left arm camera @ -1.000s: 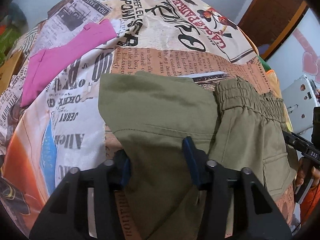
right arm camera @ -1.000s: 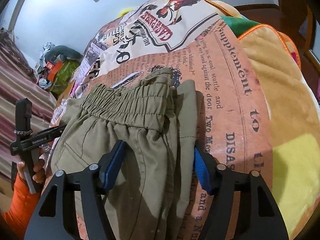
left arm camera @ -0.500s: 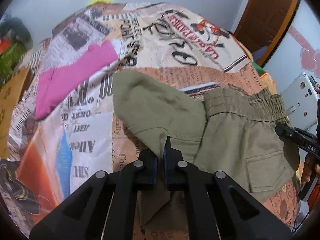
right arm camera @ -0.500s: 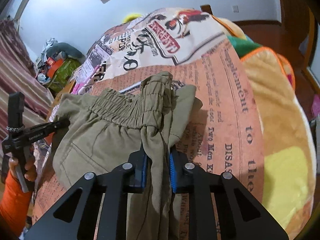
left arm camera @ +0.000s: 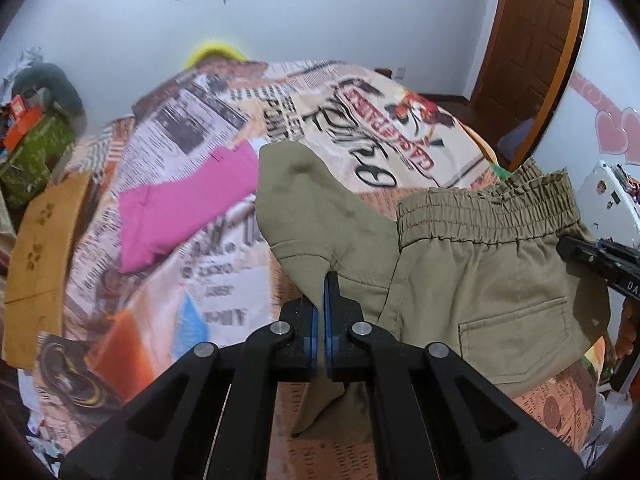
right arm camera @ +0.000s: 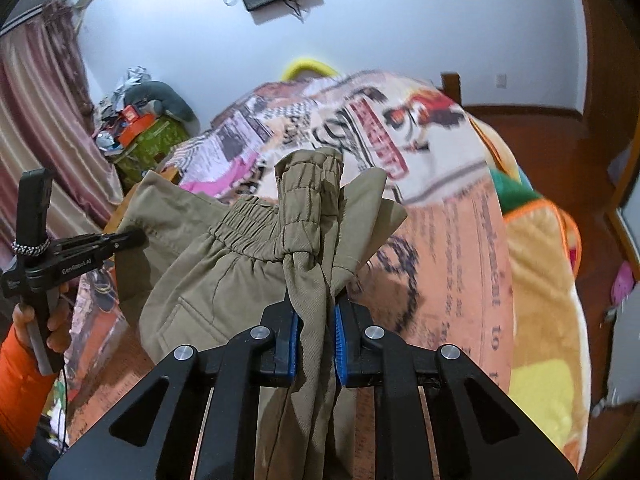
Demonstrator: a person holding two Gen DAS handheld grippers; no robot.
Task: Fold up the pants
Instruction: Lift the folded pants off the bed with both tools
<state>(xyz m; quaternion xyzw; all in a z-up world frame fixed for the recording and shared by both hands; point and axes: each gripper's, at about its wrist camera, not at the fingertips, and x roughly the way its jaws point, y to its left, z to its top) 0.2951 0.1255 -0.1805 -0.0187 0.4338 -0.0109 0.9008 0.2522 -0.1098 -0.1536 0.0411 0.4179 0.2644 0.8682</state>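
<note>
Olive-green pants [left arm camera: 480, 280] with an elastic waistband and a back pocket are held up above the bed. My left gripper [left arm camera: 325, 280] is shut on a leg hem of the pants. My right gripper [right arm camera: 314, 300] is shut on a bunched fold of the pants [right arm camera: 224, 276] near the waistband. The right gripper shows at the right edge of the left wrist view [left arm camera: 600, 260]. The left gripper shows at the left of the right wrist view [right arm camera: 80, 252]. The lower part of the pants hangs hidden below both grippers.
The bed has a newspaper-print cover [left arm camera: 180, 280] and a yellow-orange blanket [right arm camera: 540, 320] on its right side. A pink garment [left arm camera: 180, 208] lies on the bed to the left. A brown cardboard piece [left arm camera: 40, 248] and clutter stand at the left; a wooden door [left arm camera: 532, 40] at the right.
Both grippers closed on the pants, then lifted them off the bed. The views tilted up, showing more of the wall and room.
</note>
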